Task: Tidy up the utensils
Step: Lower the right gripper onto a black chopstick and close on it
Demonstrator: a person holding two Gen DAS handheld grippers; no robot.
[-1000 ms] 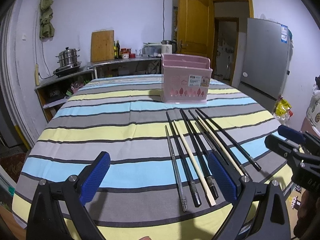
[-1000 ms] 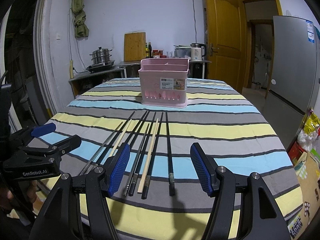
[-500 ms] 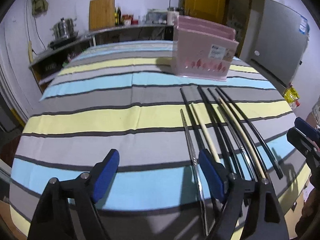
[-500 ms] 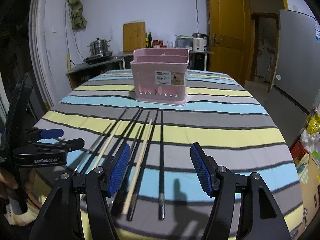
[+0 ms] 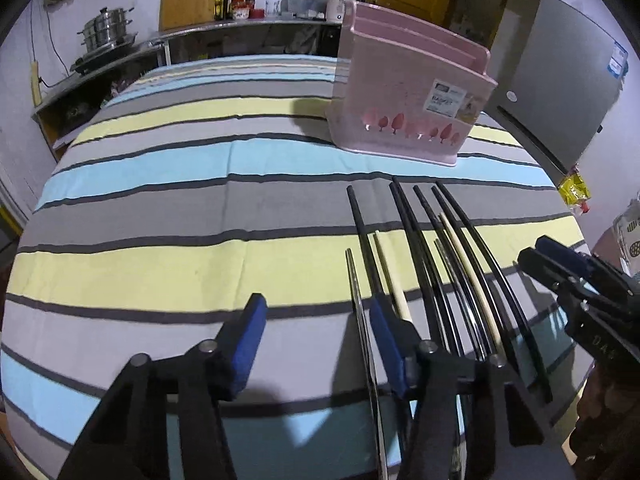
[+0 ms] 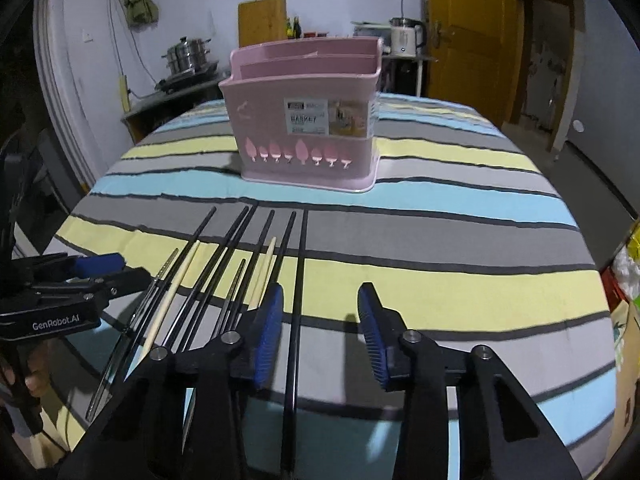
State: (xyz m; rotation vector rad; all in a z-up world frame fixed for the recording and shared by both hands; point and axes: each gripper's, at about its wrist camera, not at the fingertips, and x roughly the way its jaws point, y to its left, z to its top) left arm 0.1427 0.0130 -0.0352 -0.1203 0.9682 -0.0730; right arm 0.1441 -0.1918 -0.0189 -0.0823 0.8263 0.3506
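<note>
Several chopsticks, black, pale wood and metal, lie side by side on the striped tablecloth (image 5: 160, 248). A pink utensil basket (image 5: 404, 108) stands upright behind them; it also shows in the right wrist view (image 6: 308, 120). My left gripper (image 5: 316, 344) is open, low over the cloth, with the leftmost metal chopstick (image 5: 358, 312) just inside its right finger. My right gripper (image 6: 320, 332) is open, low over the rightmost black chopstick (image 6: 298, 288), which lies between its fingers near the left one. Each gripper shows at the edge of the other's view.
A counter (image 5: 180, 40) with pots, bottles and a cutting board stands behind the table. A grey fridge (image 5: 560, 92) and a yellow door (image 6: 464, 32) are on the right. A kettle (image 6: 404, 36) stands on a side table.
Both grippers have moved forward and down toward the chopsticks and the basket. The chopsticks have not moved.
</note>
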